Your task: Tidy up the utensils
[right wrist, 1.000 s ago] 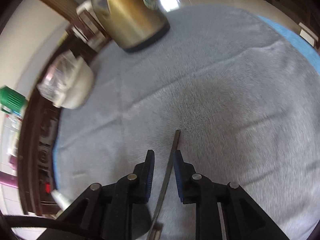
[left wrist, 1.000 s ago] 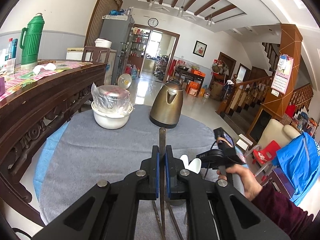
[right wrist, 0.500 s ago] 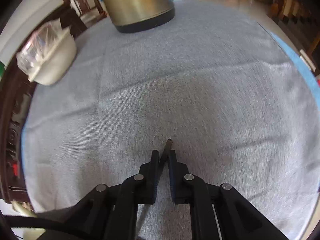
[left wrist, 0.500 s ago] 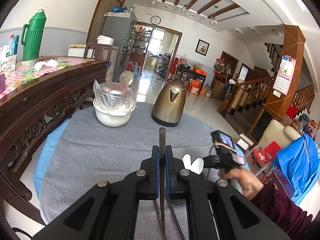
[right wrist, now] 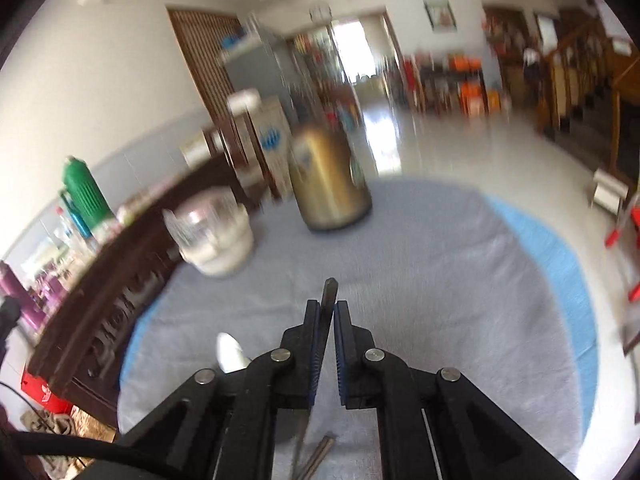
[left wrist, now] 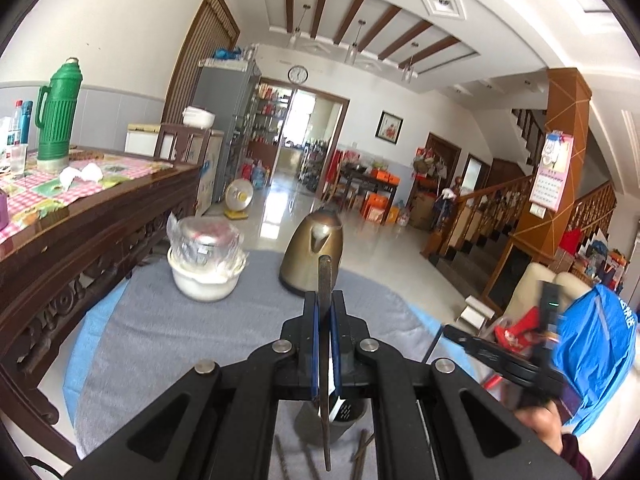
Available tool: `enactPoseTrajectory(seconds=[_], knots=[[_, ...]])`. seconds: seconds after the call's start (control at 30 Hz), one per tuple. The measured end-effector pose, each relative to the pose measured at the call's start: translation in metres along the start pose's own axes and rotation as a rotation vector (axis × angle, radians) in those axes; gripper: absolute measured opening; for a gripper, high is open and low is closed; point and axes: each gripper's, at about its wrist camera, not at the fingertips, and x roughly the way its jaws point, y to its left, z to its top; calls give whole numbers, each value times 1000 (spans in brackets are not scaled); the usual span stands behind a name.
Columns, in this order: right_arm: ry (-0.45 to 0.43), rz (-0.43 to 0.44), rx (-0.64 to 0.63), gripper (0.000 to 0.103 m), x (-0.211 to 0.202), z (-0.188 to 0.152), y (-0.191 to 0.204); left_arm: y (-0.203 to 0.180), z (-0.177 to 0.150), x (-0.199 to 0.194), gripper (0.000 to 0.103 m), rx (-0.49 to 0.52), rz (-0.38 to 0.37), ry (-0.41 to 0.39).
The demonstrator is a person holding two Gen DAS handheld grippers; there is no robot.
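Left gripper (left wrist: pixel 324 322): pinching a dark chopstick (left wrist: pixel 324 276) — its tip pokes out toward the far kettle (left wrist: pixel 313 256).
Right gripper (right wrist: pixel 327 320): pinching another chopstick (right wrist: pixel 329 294) — above the near bench (right wrist: pixel 440 280).

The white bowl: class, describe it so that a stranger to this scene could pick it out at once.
Find the round table under the grey cloth. At its far side, left of the brass kettle, stands the white bowl. It alone carries a metal pot wrapped in clear plastic.
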Motion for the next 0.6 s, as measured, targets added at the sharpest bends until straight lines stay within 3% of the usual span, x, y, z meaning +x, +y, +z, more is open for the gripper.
enactPoseTrajectory(seconds=[0.17, 0.27, 0.33, 0.43, 0.6], knots=[[-184, 22, -28, 7, -66, 23, 27, -8, 12, 3, 5, -25, -8, -34], [-212, 0, -82, 7, -78, 28, 44, -10, 14, 4, 5, -37, -9, -40], [-160, 7, -52, 7, -67, 31, 40, -11, 12, 1, 5, -36, -13, -41], [31, 7, 120, 11, -28, 24, 1, -13, 6, -3, 5, -20, -10, -42], [242, -68, 315, 30, 41, -1, -64, -5, 2, -1, 5, -33, -14, -27]])
